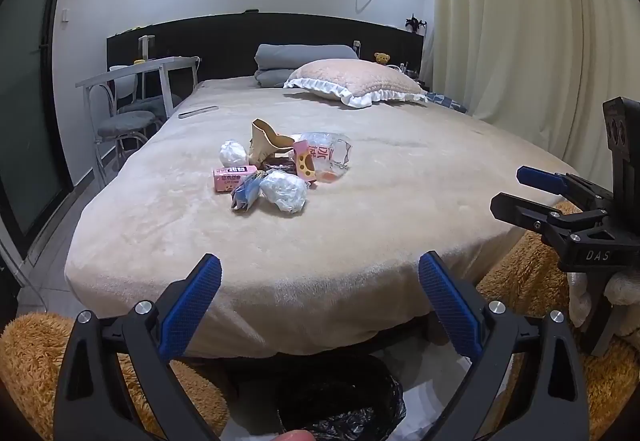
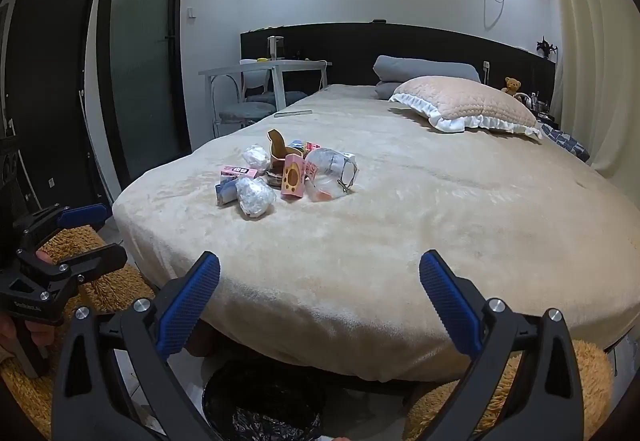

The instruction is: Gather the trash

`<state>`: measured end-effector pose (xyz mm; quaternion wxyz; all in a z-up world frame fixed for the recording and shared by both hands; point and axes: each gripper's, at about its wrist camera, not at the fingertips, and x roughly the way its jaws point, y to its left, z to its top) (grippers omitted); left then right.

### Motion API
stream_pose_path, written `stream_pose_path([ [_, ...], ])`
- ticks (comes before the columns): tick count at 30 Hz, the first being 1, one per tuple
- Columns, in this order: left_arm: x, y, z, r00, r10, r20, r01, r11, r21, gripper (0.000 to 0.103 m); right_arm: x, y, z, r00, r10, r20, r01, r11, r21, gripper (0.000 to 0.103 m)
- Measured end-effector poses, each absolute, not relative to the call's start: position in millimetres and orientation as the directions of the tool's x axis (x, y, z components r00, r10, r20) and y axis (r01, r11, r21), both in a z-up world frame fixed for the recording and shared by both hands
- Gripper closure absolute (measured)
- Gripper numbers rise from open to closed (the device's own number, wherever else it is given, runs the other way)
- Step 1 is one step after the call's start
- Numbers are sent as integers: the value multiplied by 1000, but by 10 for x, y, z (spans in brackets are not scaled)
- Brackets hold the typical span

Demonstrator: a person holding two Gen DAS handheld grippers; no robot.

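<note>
Trash (image 1: 280,169) at twelve o'clock on the bed (image 1: 360,241) appears light and crushable, best pinched at crumpled edges; left gripper (image 1: 320,281) and right gripper (image 2: 320,281) gape fully, empty.

"DAS" in pale letters on black body of right gripper (image 1: 520,193), right edge of left wrist view. Red characters on clear plastic bag (image 1: 330,157) and print on pink carton (image 1: 232,177): unreadable.
</note>
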<state>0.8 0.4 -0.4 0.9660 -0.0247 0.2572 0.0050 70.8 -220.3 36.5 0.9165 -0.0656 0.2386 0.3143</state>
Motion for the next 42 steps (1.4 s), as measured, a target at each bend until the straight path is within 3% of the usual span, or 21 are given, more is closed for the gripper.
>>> stream_pose_path([
  [42,10,-31,-1,868,-1,-496,-21,999,-39,6,719,-2144,312,681,537,-497,-611,792,18,4],
])
